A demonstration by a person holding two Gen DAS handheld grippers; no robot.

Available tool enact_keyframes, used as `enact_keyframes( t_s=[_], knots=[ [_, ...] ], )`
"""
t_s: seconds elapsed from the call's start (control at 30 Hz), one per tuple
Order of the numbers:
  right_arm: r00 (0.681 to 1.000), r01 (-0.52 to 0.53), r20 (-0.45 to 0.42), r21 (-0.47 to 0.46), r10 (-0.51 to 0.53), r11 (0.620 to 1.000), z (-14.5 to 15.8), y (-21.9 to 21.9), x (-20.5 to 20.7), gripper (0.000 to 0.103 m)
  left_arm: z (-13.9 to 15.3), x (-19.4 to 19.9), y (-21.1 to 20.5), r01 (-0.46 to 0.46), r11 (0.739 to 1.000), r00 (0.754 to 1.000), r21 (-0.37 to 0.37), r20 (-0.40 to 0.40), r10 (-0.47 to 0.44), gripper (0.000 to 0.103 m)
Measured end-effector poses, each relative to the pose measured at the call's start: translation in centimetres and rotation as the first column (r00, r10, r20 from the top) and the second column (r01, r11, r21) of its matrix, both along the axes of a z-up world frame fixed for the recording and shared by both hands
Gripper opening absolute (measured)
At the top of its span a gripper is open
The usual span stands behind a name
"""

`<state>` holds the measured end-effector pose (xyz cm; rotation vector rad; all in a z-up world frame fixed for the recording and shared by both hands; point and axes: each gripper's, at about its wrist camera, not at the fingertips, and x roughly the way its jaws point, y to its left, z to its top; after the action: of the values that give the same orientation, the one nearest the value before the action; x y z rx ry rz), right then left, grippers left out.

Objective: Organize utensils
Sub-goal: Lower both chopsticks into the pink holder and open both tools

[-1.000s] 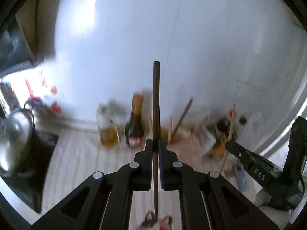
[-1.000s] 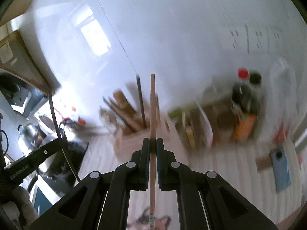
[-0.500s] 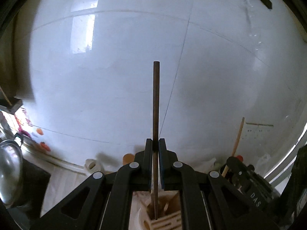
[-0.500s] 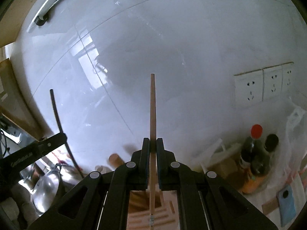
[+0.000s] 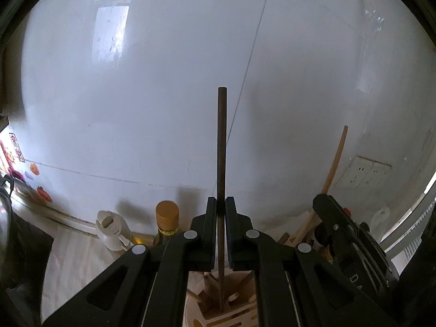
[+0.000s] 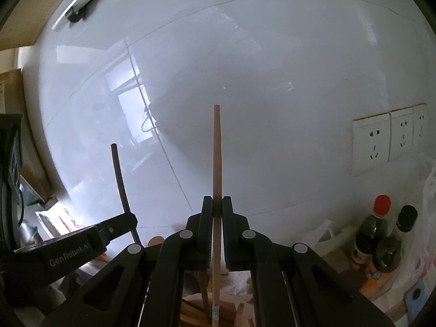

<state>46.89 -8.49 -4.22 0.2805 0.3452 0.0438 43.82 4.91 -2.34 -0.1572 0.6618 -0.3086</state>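
My left gripper (image 5: 221, 204) is shut on a dark brown chopstick (image 5: 221, 147) held upright; its lower end reaches down into a pale wooden utensil holder (image 5: 218, 312) that holds several other sticks. My right gripper (image 6: 217, 204) is shut on a light wooden chopstick (image 6: 217, 158), also upright, its lower end over wooden sticks and a holder (image 6: 218, 313) below. The right gripper (image 5: 321, 204) with its light chopstick (image 5: 333, 163) shows at the right of the left wrist view. The left gripper (image 6: 128, 218) with its dark chopstick (image 6: 120, 174) shows at the left of the right wrist view.
A white tiled wall (image 5: 190, 81) is close ahead. A yellow-capped bottle (image 5: 167, 215) and a white-capped bottle (image 5: 111, 229) stand left of the holder. Dark sauce bottles (image 6: 378, 231), a plastic bag (image 6: 427, 218) and wall sockets (image 6: 387, 136) are to the right. A pot (image 6: 27, 231) is at left.
Both grippers have tilted upward and moved closer to the wall and over the holder. The counter and bottles have dropped to the bottom of both views. Both chopsticks stay gripped.
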Motion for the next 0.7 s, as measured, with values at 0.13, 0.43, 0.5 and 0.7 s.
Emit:
enact_keyframes(
  t_s=[0.13,0.43,0.5,0.7],
  knots=[
    [1.0,-0.016,0.0,-0.015,0.016,1.0,-0.1,0.2,-1.0,0.007,-0.6,-0.2,0.1,0.001,1.0,1.0,0.0,-0.022,-0.001,0.004],
    [0.992,-0.097,-0.087,-0.027,0.094,0.995,-2.0,-0.1,-2.6,0.007,-1.5,-1.4,0.6,0.021,1.0,0.997,0.019,-0.069,-0.02,0.005],
    [0.987,-0.113,-0.115,-0.02,0.11,0.993,-2.6,-0.2,-2.7,0.007,-1.3,-2.0,0.7,0.016,1.0,0.998,0.011,-0.065,-0.015,0.007],
    [0.975,-0.146,-0.167,0.02,0.148,0.989,-1.9,-1.0,-3.5,0.026,0.7,-3.6,1.9,-0.065,0.998,0.996,0.023,-0.053,0.066,0.077]
  ],
)
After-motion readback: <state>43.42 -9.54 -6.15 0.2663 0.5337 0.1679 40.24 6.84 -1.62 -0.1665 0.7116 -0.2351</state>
